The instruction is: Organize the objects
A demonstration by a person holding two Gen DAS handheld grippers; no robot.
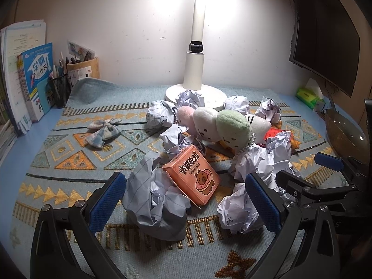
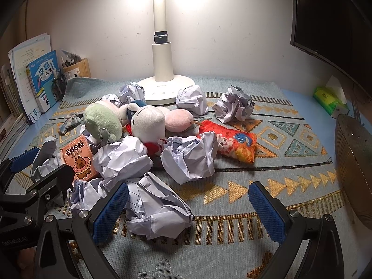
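A patterned mat [image 1: 69, 162] carries a heap of clutter. In the left wrist view my left gripper [image 1: 186, 200] is open, low over an orange capybara box [image 1: 191, 174] with crumpled paper balls [image 1: 153, 200] on either side. Behind lie pink, white and green plush toys [image 1: 207, 123] and a plaid bow [image 1: 104, 130]. In the right wrist view my right gripper [image 2: 189, 211] is open, with a crumpled paper ball [image 2: 158, 209] against its left finger. A red snack bag [image 2: 232, 141] lies beyond, beside the plush toys [image 2: 148, 121]. Each view shows the other gripper at its edge.
A white lamp base [image 2: 165, 88] stands at the back centre. Books [image 1: 28, 69] and pen holders [image 1: 60, 90] line the left wall. A green tissue pack [image 2: 327, 100], a dark monitor [image 1: 325, 34] and a ribbed brown round object [image 2: 353, 162] sit on the right.
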